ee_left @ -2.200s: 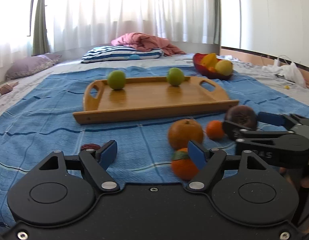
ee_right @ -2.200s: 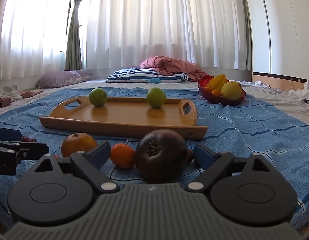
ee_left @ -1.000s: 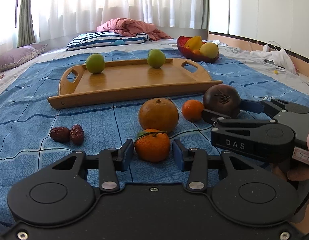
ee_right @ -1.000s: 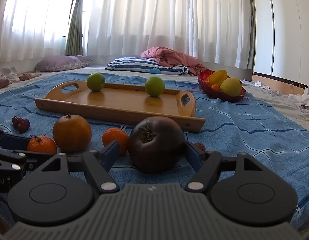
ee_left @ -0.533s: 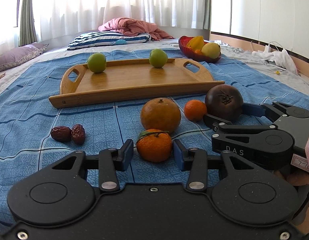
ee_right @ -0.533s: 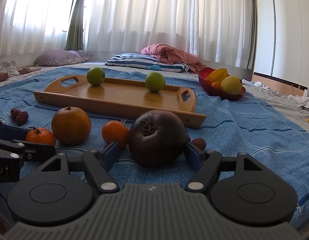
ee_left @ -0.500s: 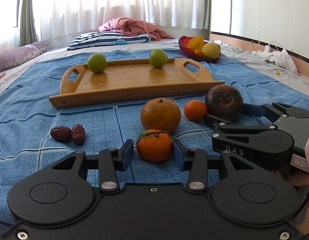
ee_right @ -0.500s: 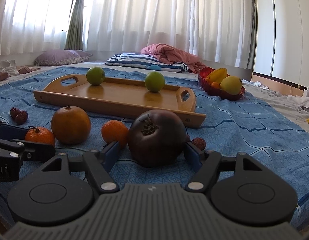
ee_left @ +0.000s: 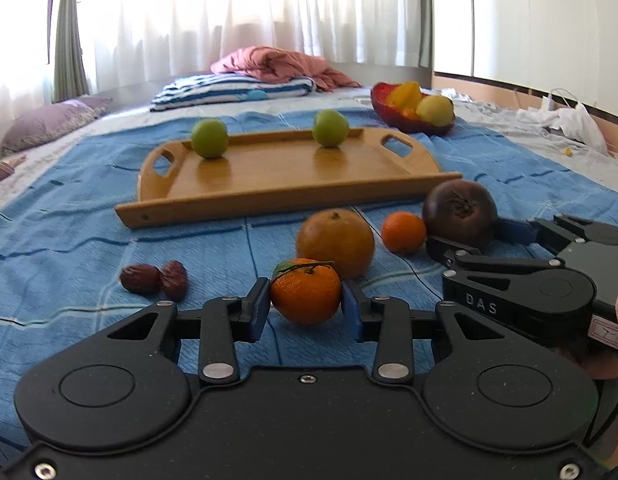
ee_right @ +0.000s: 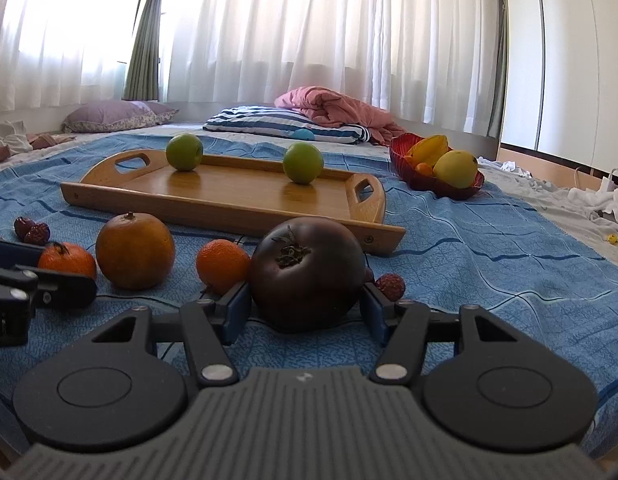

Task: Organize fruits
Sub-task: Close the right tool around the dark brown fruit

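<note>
My left gripper point(ee_left: 305, 312) is shut on a small mandarin with a leaf point(ee_left: 306, 290) and holds it just over the blue blanket. My right gripper point(ee_right: 307, 312) is shut on a large dark purple tomato-like fruit point(ee_right: 307, 274), also seen in the left wrist view point(ee_left: 460, 213). A big orange point(ee_left: 335, 242) and a small orange point(ee_left: 403, 232) lie between them. A wooden tray point(ee_left: 293, 178) behind holds two green fruits point(ee_left: 209, 138) point(ee_left: 330, 128).
Two dates point(ee_left: 155, 278) lie on the blanket at the left. A small red fruit point(ee_right: 391, 282) lies by my right gripper's right finger. A red bowl point(ee_left: 409, 114) with yellow fruit stands behind the tray at the right. Pillows and a pink quilt point(ee_left: 277, 64) lie at the back.
Both grippers have closed from wide open onto their fruits: the left on the mandarin, the right on the dark fruit. Both views have risen slightly.
</note>
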### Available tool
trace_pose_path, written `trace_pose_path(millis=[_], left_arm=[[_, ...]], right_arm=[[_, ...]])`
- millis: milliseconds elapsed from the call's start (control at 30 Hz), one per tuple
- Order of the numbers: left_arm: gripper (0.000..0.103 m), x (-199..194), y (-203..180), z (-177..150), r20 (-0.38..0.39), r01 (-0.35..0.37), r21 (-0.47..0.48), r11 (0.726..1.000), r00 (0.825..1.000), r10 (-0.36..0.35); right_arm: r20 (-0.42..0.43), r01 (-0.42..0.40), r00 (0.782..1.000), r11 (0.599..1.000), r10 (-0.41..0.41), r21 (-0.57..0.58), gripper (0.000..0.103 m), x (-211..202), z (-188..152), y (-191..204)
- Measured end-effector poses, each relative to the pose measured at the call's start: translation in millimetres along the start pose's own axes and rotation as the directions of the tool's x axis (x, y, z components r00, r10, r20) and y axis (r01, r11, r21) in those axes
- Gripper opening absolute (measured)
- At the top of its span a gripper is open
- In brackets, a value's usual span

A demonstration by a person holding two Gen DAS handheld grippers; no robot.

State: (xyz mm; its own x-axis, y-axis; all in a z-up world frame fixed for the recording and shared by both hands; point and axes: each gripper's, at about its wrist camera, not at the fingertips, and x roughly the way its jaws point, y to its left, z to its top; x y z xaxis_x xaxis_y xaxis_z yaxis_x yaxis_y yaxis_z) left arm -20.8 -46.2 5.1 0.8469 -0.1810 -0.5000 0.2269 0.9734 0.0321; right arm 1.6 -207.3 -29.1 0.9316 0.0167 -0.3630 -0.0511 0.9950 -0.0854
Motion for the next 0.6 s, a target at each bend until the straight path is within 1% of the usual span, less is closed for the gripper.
trace_pose_path(millis=[267,467,567,600], left_arm=[[0.036,-5.8,11.0,12.4,0.043,-0.038,-0.028,0.999,0.998,0.039],[0.036,-7.2,22.6,21.2,0.061,-0.069,-0.05,0.996,0.996,0.072],[0.036,-8.5,25.4,22.9,0.063,-0.076,-0.054,0.996,0.995,0.079],[0.036,-9.0,26.2,23.0,0.062,-0.076,-0.055,0.996,0.995,0.08]], right_arm=[[0.015,-0.018,1.0,0.999,0.017,0.045,0.061,-4.5,7.1,-3.3],[0.04,-0.018,0.999,1.0,0.017,0.025,0.06,-6.3,16.6,0.9],[0.038,0.008,0.999,1.0,-0.008,-0.013,0.061,-2.1,19.8,6.7],[0.031,0.019,0.999,1.0,-0.018,-0.02,0.063,0.6,21.0,7.8]])
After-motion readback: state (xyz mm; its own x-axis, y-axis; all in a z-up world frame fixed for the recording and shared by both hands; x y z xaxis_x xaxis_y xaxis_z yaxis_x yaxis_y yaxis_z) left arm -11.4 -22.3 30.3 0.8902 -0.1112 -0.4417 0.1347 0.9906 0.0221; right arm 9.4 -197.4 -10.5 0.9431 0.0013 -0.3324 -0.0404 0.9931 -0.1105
